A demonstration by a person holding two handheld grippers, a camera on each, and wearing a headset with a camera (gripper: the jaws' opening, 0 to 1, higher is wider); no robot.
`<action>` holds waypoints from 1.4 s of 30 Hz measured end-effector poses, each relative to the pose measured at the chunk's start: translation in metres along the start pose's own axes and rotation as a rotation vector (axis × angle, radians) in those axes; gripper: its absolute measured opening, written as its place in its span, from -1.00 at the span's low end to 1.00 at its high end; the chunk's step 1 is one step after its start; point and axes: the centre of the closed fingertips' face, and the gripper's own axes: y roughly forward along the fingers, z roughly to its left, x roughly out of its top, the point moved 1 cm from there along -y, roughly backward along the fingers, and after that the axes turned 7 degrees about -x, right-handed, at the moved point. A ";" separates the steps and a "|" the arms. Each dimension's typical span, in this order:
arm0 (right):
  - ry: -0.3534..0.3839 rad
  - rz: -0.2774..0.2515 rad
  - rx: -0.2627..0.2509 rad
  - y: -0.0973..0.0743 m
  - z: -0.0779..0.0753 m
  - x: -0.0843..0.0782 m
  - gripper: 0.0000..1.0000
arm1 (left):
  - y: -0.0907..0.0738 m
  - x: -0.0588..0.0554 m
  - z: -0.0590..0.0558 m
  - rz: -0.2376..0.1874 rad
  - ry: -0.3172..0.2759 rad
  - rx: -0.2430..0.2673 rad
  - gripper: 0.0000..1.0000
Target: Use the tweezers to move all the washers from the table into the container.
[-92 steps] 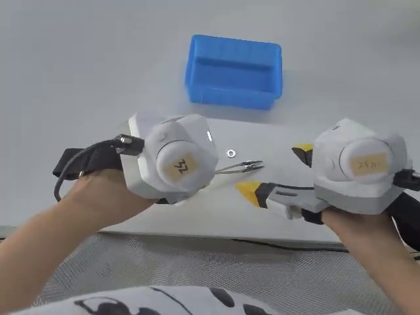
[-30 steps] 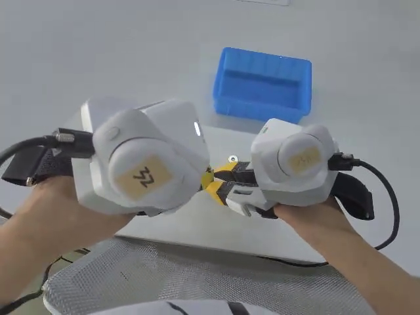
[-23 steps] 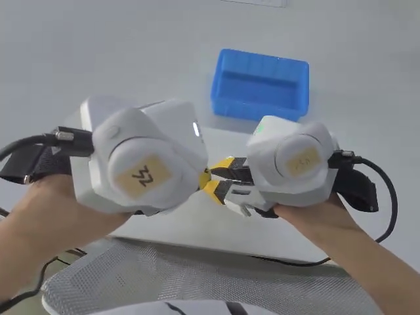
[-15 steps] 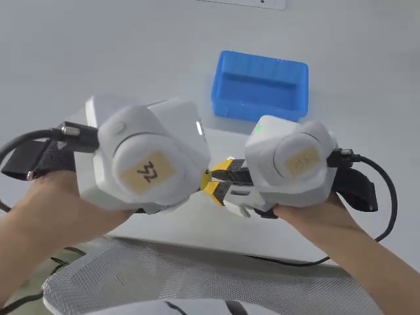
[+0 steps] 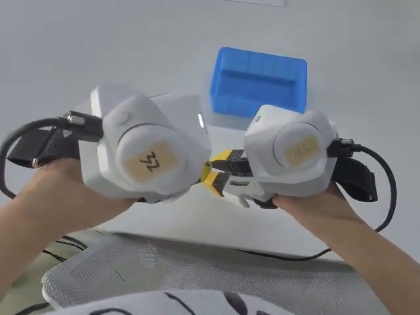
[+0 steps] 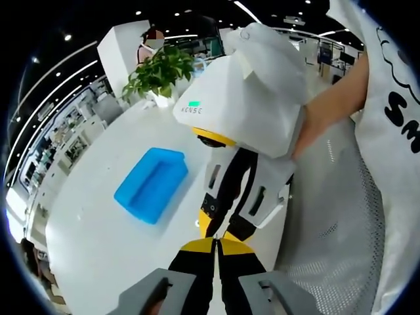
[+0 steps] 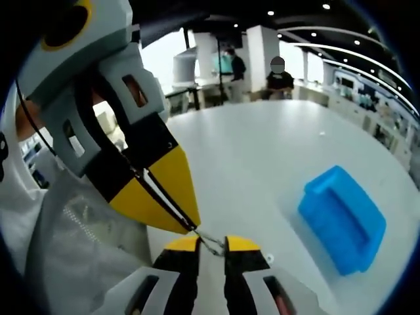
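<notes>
Left claw point(image 6: 217, 244) is clenched on the tweezers point(image 7: 164, 198), whose legs run out past its yellow tips. The tweezer tip sits in the narrow gap of the right claw point(image 7: 211, 246); can't tell if that one pinches it or is just around it. Both are over the worktop's point(image 5: 190, 216) near edge, with the blue container point(image 5: 259, 98) toward the far edge. A speck by the right claw may be a washer point(image 6: 196, 223), too small to confirm.

Handling: tweezers look thin, springy and slick, so squeeze across both legs mid-length. Washers are probably light and flat, so nip the rim.
</notes>
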 end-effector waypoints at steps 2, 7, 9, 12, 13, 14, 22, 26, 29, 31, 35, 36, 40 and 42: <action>0.002 -0.003 -0.004 -0.001 -0.001 0.000 -0.81 | 0.000 0.001 0.001 -0.002 -0.004 -0.001 -1.00; 0.001 -0.003 0.002 -0.001 0.000 0.000 -0.84 | 0.001 0.001 0.001 -0.015 -0.019 -0.017 -1.00; -0.017 0.001 0.011 0.000 0.001 0.000 -0.86 | 0.001 0.001 0.000 -0.018 -0.020 -0.033 -1.00; -0.052 -0.007 0.023 0.002 0.001 0.002 -0.89 | 0.000 0.000 0.003 -0.016 -0.023 -0.038 -1.00; -0.050 -0.010 0.024 0.002 0.001 0.002 -0.89 | 0.000 -0.001 0.003 -0.012 -0.021 -0.036 -1.00; -0.052 -0.009 0.028 0.002 0.001 0.002 -0.90 | -0.001 -0.001 0.003 -0.006 -0.017 -0.037 -1.00; -0.159 0.008 -0.013 -0.001 0.004 -0.002 -0.95 | 0.003 0.002 -0.004 -0.013 -0.008 -0.021 -1.00; -0.197 0.011 -0.040 -0.003 0.004 -0.003 -0.95 | 0.003 0.002 -0.007 -0.006 0.005 0.028 -1.00; -0.200 0.010 -0.042 -0.004 0.002 -0.004 -0.96 | 0.004 0.004 -0.006 -0.056 -0.095 0.060 -1.00; -0.196 0.013 -0.037 -0.006 0.001 -0.005 -0.96 | 0.002 0.005 -0.003 -0.088 -0.149 0.084 -1.00; -0.194 0.008 -0.034 -0.012 -0.002 -0.005 -0.96 | -0.006 0.011 -0.003 -0.164 -0.245 0.113 -0.88; -0.183 0.002 -0.027 -0.014 -0.003 -0.005 -0.96 | -0.008 0.011 -0.002 -0.177 -0.261 0.126 -0.82; -0.163 -0.010 -0.017 -0.019 -0.006 -0.004 -0.96 | -0.015 0.007 -0.003 -0.188 -0.296 0.182 -0.56; -0.159 -0.017 -0.016 -0.023 -0.008 -0.003 -0.96 | -0.017 0.004 -0.003 -0.199 -0.322 0.203 -0.38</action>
